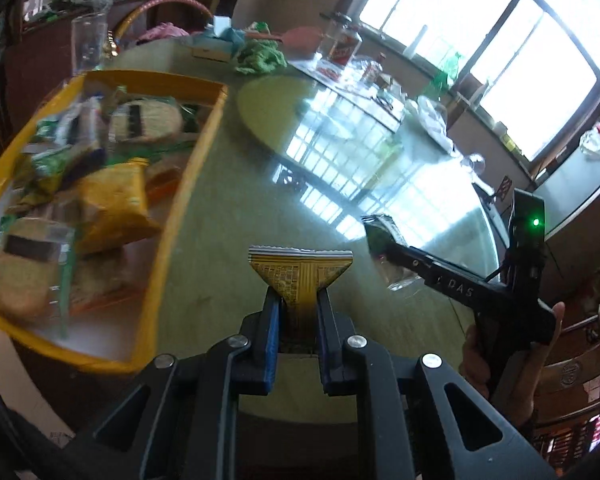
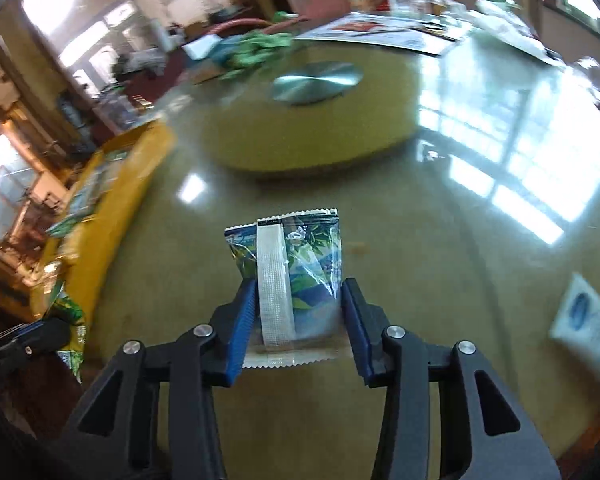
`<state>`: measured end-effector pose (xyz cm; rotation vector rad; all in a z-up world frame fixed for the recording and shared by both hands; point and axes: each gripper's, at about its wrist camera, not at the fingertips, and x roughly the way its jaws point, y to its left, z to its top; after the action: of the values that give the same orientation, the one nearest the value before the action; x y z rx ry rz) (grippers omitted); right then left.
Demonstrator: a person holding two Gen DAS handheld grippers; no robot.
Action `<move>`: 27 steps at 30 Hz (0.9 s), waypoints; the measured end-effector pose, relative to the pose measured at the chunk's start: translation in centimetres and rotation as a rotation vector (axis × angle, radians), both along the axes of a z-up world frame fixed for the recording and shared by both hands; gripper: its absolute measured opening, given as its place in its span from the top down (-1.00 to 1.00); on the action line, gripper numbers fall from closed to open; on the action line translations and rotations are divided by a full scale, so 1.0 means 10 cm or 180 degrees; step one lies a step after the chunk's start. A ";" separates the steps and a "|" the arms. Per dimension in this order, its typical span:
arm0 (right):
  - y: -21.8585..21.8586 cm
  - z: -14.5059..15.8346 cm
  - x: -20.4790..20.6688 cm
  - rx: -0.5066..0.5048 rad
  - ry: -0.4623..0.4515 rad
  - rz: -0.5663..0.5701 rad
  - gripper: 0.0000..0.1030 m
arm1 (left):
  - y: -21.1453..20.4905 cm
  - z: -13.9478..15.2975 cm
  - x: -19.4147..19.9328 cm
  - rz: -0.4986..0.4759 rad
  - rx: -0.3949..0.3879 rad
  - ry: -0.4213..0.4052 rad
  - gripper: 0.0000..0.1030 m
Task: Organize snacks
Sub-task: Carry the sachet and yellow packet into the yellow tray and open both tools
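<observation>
Clearly both claws grip packets bound for the yellow tray [image 1: 204, 128]: left gripper [image 1: 298, 300] pinches a yellow packet [image 1: 300, 270], right gripper [image 2: 298, 308] clamps a blue-green packet [image 2: 300, 260].

A yellow snack packet [image 1: 300, 270] with dark print stands on end, its crimped top edge flared wide, pinched at the waist above the glassy worktop; a blue-green leaf-pattern packet [image 2: 296, 276] shows its back, white seam strip running down the middle, crimped ends top and bottom; off to the side a yellow tray [image 1: 188, 184] sits heaped with round crackers in clear wrap, green packets and a yellow bag.
</observation>
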<state>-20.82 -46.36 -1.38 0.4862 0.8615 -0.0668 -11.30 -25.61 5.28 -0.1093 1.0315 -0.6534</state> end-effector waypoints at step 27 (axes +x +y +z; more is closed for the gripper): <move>2.14 0.86 1.61 -0.0216 -0.0312 0.1099 0.22 | 1.83 -0.20 0.86 0.1079 0.0059 -0.0011 0.72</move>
<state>-4.70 -25.01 7.26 0.2698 0.8333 0.2420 -2.65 -7.26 3.28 -0.2607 0.9865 -0.3356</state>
